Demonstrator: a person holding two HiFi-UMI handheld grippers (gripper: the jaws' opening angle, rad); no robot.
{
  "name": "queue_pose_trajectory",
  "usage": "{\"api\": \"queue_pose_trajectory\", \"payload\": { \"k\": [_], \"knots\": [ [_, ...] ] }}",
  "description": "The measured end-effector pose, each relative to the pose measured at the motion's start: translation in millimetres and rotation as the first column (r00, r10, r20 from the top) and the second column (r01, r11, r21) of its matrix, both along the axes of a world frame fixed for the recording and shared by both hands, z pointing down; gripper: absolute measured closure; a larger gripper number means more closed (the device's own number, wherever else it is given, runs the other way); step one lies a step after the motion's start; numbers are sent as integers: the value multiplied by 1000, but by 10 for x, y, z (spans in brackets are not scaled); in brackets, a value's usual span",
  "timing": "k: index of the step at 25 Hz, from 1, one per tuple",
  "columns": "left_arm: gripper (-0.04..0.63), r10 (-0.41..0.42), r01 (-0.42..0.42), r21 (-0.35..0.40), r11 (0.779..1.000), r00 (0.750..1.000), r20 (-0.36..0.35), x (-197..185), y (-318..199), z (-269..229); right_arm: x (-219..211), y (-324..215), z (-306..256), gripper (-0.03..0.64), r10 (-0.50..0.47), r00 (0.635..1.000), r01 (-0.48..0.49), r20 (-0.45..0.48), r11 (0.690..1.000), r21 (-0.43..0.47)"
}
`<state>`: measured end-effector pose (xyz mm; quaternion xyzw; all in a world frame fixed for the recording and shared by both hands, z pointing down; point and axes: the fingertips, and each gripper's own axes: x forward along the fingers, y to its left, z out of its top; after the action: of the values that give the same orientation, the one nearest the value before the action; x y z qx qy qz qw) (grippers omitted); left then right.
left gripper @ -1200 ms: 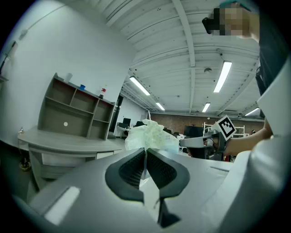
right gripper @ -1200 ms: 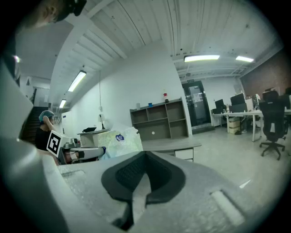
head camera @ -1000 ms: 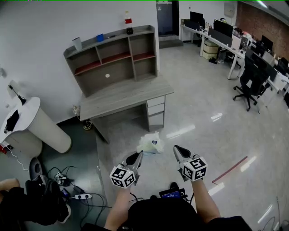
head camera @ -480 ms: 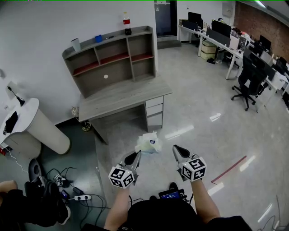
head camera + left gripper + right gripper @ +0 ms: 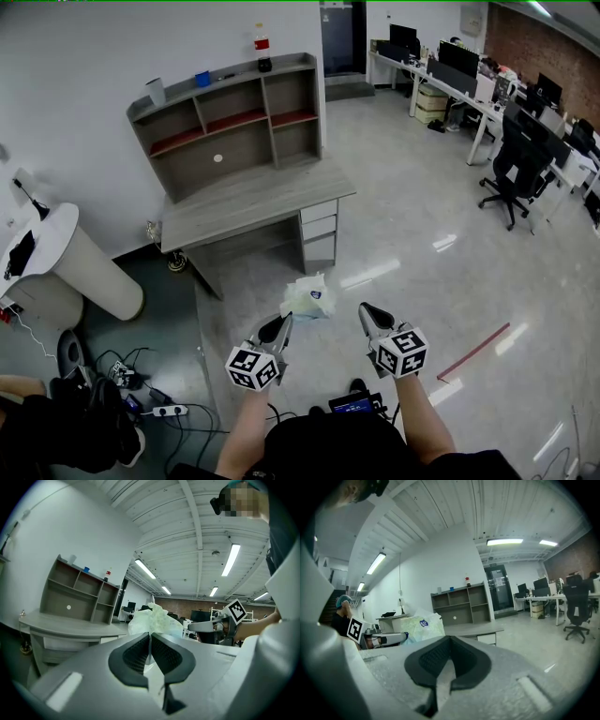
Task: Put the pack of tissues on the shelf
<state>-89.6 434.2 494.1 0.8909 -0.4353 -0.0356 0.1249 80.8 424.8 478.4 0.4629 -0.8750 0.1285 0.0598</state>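
Observation:
The pack of tissues (image 5: 309,298), in pale green wrap with a small blue mark, hangs above the floor at the tip of my left gripper (image 5: 281,326). In the left gripper view the pads are pinched on the wrap, and the pack (image 5: 154,619) bulges beyond my left gripper (image 5: 150,641). My right gripper (image 5: 372,317) is beside it, shut and empty; its closed tips (image 5: 449,645) hold nothing. The grey shelf unit (image 5: 234,117) stands on a desk (image 5: 253,202) against the wall, well ahead of both grippers. From the right gripper view, the pack (image 5: 423,626) lies left of the shelf (image 5: 461,604).
On the shelf top stand a bottle (image 5: 263,47), a blue cup (image 5: 202,79) and a white cup (image 5: 156,91). A white rounded stand (image 5: 84,267) and floor cables (image 5: 150,398) lie left. An office chair (image 5: 511,178) and desks are at right. A red strip (image 5: 473,354) lies on the floor.
The desk and shelf have drifted slightly left in the head view. Both grippers and the pack keep their places and grip.

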Motion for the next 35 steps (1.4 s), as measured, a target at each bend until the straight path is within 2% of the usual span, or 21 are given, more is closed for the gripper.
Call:
{"api": "queue_pose_trajectory", "payload": {
  "k": [10, 24, 35],
  "knots": [
    [584, -20, 20, -27, 999, 1000, -8, 71, -110, 68, 130, -128, 27, 617, 4, 1000, -4, 11, 1000, -26],
    [584, -50, 50, -49, 998, 999, 3, 531, -665, 99, 546, -717, 76, 617, -29, 999, 31, 34, 998, -51],
    [584, -114, 115, -26, 993, 993, 27, 980, -1142, 36, 986, -1289, 79, 617, -94, 994, 96, 54, 994, -43]
  ]
}}
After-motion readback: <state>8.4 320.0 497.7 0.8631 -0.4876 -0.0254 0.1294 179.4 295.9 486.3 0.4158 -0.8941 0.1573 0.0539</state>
